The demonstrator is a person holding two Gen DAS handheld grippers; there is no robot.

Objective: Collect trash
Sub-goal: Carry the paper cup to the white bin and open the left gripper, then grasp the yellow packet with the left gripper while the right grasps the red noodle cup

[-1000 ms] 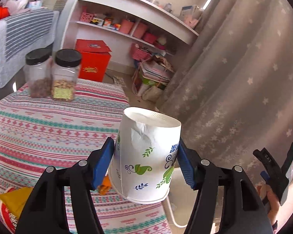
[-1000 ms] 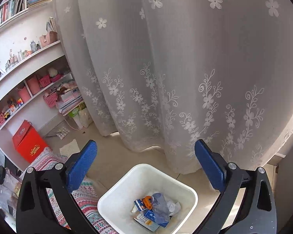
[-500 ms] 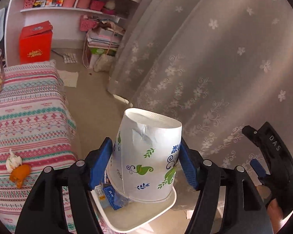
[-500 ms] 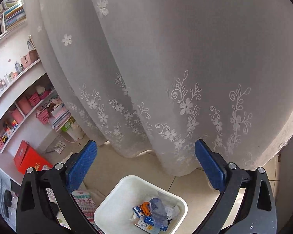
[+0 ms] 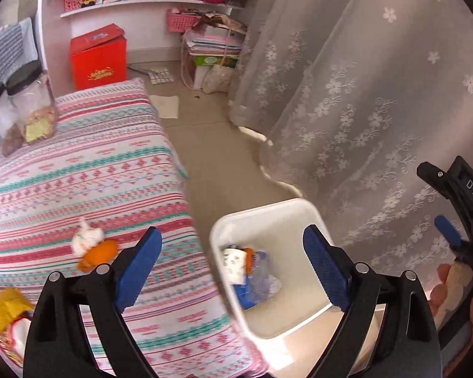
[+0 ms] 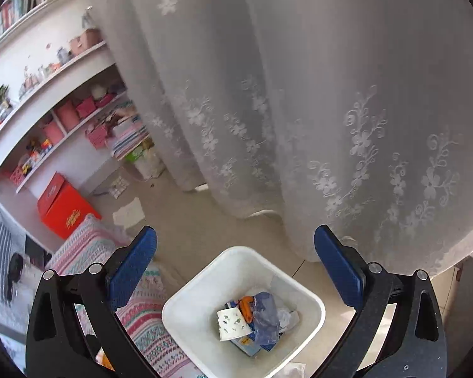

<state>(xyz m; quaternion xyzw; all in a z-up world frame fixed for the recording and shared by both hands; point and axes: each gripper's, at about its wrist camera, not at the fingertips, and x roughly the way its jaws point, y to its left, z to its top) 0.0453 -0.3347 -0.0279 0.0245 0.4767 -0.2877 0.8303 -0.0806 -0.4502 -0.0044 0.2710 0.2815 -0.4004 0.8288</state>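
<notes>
A white paper cup with green leaf print (image 6: 233, 324) lies on its side in the white trash bin (image 6: 312, 299), on blue wrappers and other trash; it also shows in the left wrist view (image 5: 235, 266). The bin (image 5: 268, 214) stands on the floor beside the striped table. My left gripper (image 5: 233, 267) is open and empty, above the bin's near edge. My right gripper (image 6: 236, 271) is open and empty, above the bin. On the table lie an orange-and-white scrap (image 5: 93, 247) and a yellow wrapper (image 5: 3, 312).
Two black-lidded jars (image 5: 28, 107) stand at the far left of the striped tablecloth (image 5: 78, 170). A lace curtain (image 5: 362, 94) hangs right behind the bin. A red box (image 5: 97, 56), a stack of papers and shelves stand by the far wall.
My left gripper swung from the table to over the bin, opened and let go of the paper cup, which now lies in the bin. My right gripper stayed open above the bin.
</notes>
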